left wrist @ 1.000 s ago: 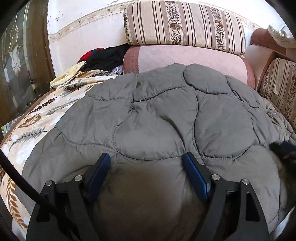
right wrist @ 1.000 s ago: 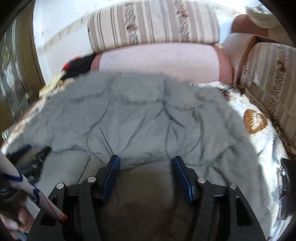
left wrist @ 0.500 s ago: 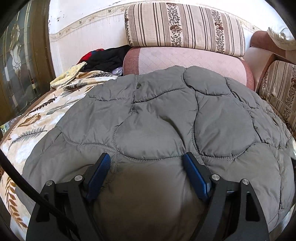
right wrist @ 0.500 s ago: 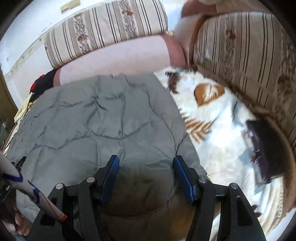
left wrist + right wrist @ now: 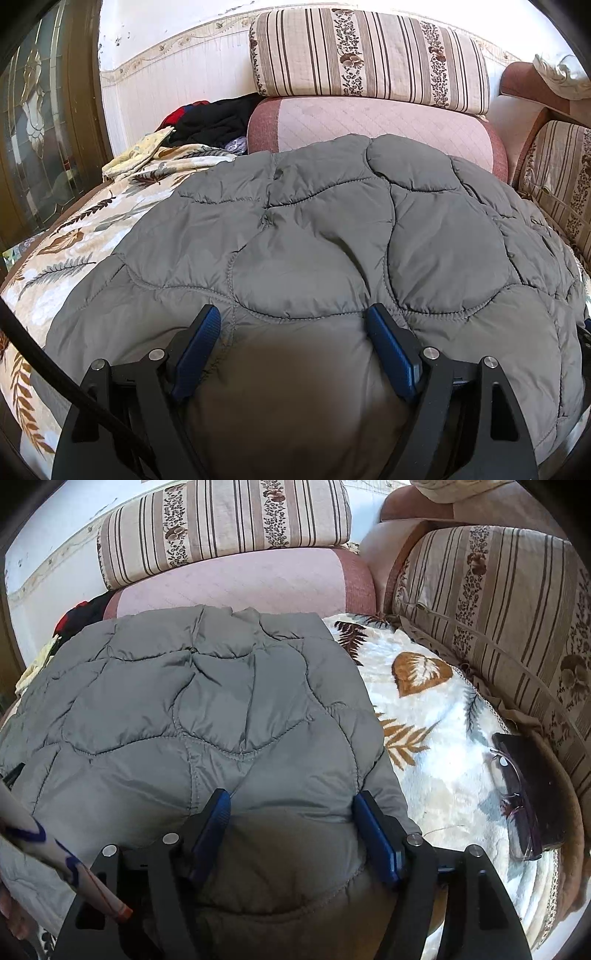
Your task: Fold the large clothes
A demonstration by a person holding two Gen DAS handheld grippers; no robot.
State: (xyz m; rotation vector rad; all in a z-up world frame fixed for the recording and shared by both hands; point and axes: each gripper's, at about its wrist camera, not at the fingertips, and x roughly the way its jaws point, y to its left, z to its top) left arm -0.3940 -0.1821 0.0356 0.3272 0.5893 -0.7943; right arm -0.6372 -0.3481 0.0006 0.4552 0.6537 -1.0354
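A grey quilted jacket (image 5: 332, 229) lies spread over the leaf-patterned blanket (image 5: 74, 251) on a sofa. My left gripper (image 5: 293, 321) stands open low over the jacket's near edge, with padded fabric bulging between its blue pads (image 5: 201, 343). In the right wrist view the jacket (image 5: 184, 701) fills the left and centre. My right gripper (image 5: 291, 805) is over its near right corner, jaws opening, with the hem between them but the pads not pinching it.
Striped cushions (image 5: 369, 55) and a pink cushion (image 5: 369, 122) line the sofa back, and another striped cushion (image 5: 498, 609) the right side. Glasses (image 5: 513, 794) lie on a dark flat thing (image 5: 539, 775) on the blanket (image 5: 436, 738). Dark clothes (image 5: 214, 118) are piled far left. A patterned sleeve (image 5: 55, 853) crosses the lower left.
The right wrist view swung to the right and dipped, bringing the blanket and glasses into sight, and its jaws widened. The left gripper stayed still.
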